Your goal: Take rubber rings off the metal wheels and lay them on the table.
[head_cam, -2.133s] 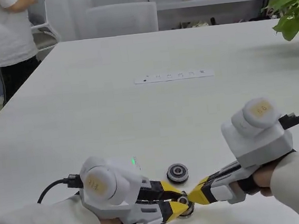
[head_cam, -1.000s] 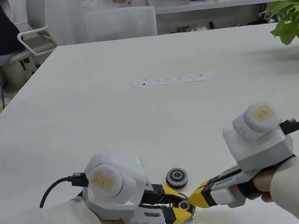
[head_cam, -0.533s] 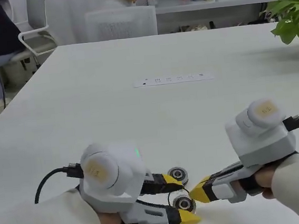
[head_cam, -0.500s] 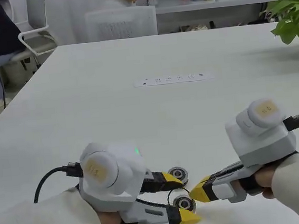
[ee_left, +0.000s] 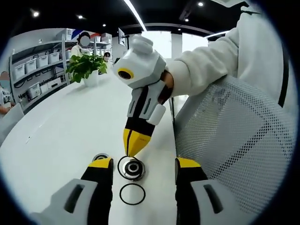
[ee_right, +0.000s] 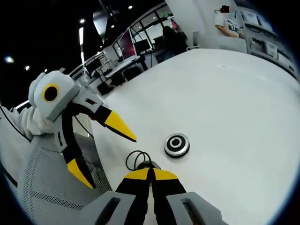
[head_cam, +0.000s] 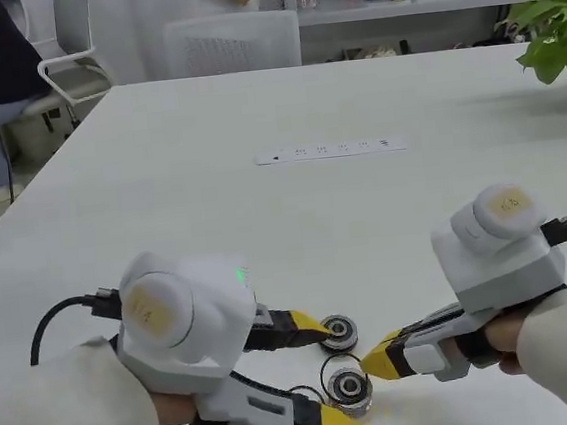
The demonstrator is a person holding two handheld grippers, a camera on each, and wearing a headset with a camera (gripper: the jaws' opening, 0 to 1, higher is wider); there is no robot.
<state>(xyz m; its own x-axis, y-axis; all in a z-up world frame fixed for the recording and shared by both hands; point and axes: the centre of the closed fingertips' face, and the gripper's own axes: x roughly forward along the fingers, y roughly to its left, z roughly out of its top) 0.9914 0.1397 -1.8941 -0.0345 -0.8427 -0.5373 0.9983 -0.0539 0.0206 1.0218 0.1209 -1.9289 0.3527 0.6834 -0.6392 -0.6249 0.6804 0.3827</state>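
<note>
Two metal wheels lie near the table's front edge. The nearer wheel [head_cam: 348, 385] [ee_left: 132, 168] has a thin black rubber ring [ee_left: 119, 165] lying loosely around it. A second loose ring [ee_left: 120, 194] rests on the table just before it. The other wheel [head_cam: 337, 332] [ee_right: 176, 144] sits a little farther back. My left gripper [head_cam: 325, 377] [ee_left: 143, 164] is open, its jaws on either side of the nearer wheel without touching it. My right gripper [head_cam: 367, 366] [ee_right: 151, 174] is shut, its tip at that wheel's rim; whether it pinches the ring is unclear.
A white power strip [head_cam: 330, 150] lies mid-table. A potted plant [head_cam: 556, 20] stands at the far right edge. Chairs [head_cam: 232, 42] and a person stand beyond the far end. A mesh chair back [ee_left: 225, 140] is close behind me.
My left gripper has opened and let go of the nearer wheel, then drawn back to the left. The wheel now lies on the table with its ring loose. The right gripper has barely moved.
</note>
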